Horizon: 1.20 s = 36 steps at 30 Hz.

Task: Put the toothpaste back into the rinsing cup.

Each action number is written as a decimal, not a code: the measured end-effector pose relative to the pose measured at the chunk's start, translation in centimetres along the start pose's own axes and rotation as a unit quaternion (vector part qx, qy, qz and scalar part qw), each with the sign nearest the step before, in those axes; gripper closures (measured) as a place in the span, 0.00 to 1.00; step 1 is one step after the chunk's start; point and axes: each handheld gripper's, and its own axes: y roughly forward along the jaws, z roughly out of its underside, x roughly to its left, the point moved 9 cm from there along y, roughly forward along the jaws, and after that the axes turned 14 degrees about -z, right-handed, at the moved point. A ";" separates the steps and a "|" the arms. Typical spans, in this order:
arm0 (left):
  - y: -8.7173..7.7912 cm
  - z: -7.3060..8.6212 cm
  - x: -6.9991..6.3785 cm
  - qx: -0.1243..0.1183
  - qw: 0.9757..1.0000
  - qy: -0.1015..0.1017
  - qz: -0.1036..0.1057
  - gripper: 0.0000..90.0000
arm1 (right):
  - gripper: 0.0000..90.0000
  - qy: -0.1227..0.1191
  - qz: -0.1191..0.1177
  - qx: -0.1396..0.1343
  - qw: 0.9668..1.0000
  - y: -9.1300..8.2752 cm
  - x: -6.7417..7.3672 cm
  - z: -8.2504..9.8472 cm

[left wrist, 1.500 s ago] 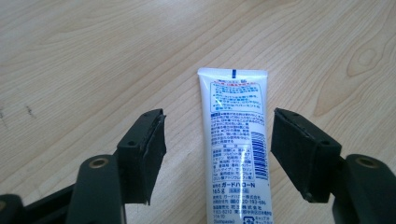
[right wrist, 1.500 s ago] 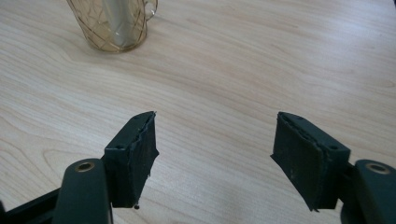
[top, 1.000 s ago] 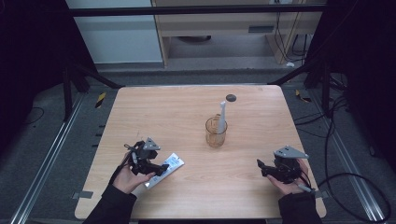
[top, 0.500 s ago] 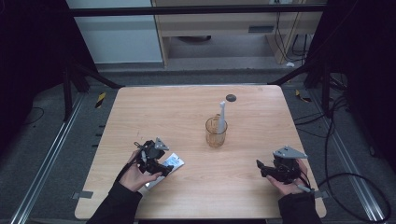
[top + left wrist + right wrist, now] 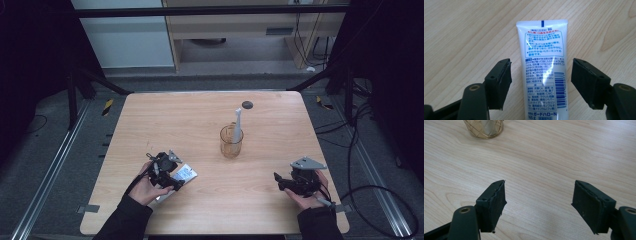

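I hold a gripper in each hand over a pale wooden counter (image 5: 150,125) with fine, wavy grain and rounded corners.

My left gripper (image 5: 541,72) hangs low near the counter's near-left corner, its two black, blocky jaws spread wide. Between them, touching neither, lies a toothpaste tube (image 5: 545,75). It is flat, soft-sided white plastic with a glossy sheen, printed with blue, red and black lettering and a barcode. Its crimped, straight-edged end points away from me. It rests flat on the wood. In the high view the same tube (image 5: 186,173) shows as a small white slab just beside my left gripper (image 5: 167,172), a short way in from the near edge.

My right gripper (image 5: 539,202) is near the near-right corner, jaws also wide apart, holding nothing; bare wood grain lies between its matte, rough-edged black pads. In the high view my right gripper (image 5: 287,181) carries a grey three-cornered plate and points toward the counter's middle.

Near the middle of the counter stands a small amber glass cup (image 5: 231,141), round and see-through, with a gold lattice pattern on its wall (image 5: 484,128). A slim white toothbrush (image 5: 237,122) stands upright in it. A small dark round disc (image 5: 247,104) lies near the far edge.
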 end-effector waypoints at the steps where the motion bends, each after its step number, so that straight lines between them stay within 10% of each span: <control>1: 0.1 0.0 -0.1 0.002 1.000 -0.001 0.002 0.35 | 0.30 -0.001 -0.001 -0.001 1.000 0.0 0.0 0.0; 36: 1.8 0.3 -0.6 0.056 0.998 0.013 0.021 0.47 | 0.30 0.002 -0.009 0.010 1.000 0.5 0.1 0.2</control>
